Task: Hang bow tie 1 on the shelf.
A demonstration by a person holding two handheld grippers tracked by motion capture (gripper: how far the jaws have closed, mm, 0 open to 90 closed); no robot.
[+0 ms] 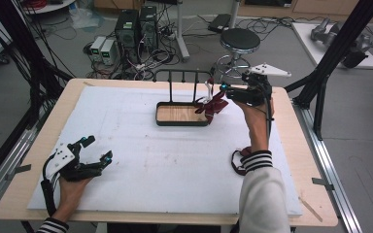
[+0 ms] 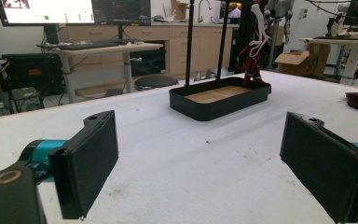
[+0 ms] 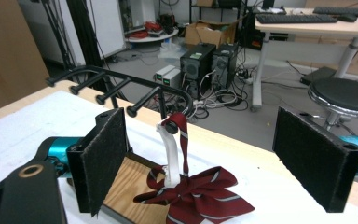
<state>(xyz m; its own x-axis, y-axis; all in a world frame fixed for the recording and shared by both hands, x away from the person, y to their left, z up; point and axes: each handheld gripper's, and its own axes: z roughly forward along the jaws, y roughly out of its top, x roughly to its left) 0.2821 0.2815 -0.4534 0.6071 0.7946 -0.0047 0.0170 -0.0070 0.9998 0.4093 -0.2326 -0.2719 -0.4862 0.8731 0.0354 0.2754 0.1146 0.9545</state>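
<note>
A black rack (image 1: 182, 73) with several pegs rises from a wood-floored tray (image 1: 180, 124) at the table's far middle. A dark red striped bow tie (image 1: 212, 104) hangs by its white strap (image 3: 170, 154) from the rack's rightmost peg (image 3: 170, 126), its bow (image 3: 200, 193) drooping over the tray's right end. My right gripper (image 1: 223, 90) hovers just right of the tie, jaws open, with both pads clear of the cloth. My left gripper (image 1: 98, 148) rests open and empty at the near left. The tray (image 2: 214, 109) and tie (image 2: 251, 58) stand far ahead in the left gripper view.
A second dark red tie (image 1: 237, 161) lies on the white mat beside the right forearm. The mat (image 1: 150, 160) covers most of the wooden table. Behind the table are a stool (image 1: 239, 41), computer towers (image 1: 136, 26) and cables on the floor.
</note>
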